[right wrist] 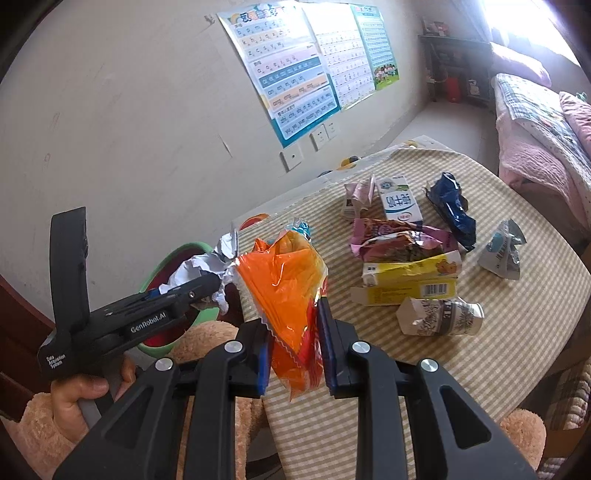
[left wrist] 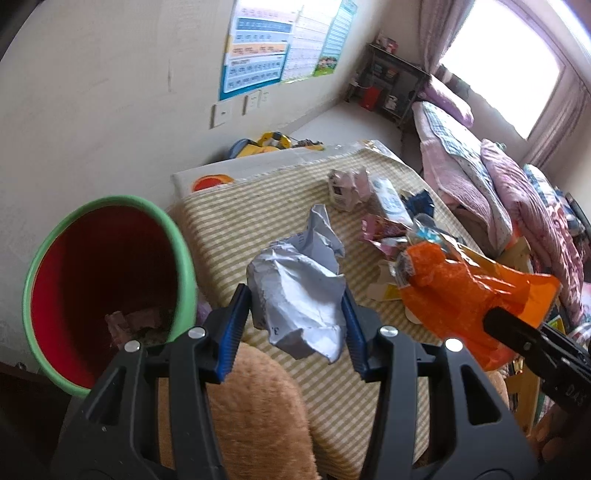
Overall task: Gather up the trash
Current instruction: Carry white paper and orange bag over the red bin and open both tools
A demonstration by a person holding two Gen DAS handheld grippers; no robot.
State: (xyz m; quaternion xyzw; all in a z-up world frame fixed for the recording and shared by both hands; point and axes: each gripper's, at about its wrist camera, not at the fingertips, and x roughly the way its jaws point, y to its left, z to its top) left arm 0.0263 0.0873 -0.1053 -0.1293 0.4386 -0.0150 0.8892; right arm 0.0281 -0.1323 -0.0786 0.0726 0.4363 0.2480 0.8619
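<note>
My left tongs (left wrist: 297,317) grip crumpled paper (left wrist: 299,291); my right tongs (right wrist: 295,354) pinch an orange wrapper (right wrist: 284,291). The bin (left wrist: 184,258) sits lower left, so letting go early would drop the paper onto the tabletop (left wrist: 240,221).

I see a cream wall (right wrist: 129,110) carrying learning charts (right wrist: 291,74), with sockets (right wrist: 325,134) just below them. A dark shelf unit (left wrist: 391,85) stands in the far corner. Along the right runs a bed (left wrist: 517,192) with pink quilts, under a bright window (left wrist: 506,66) flanked by curtains (left wrist: 432,33).
</note>
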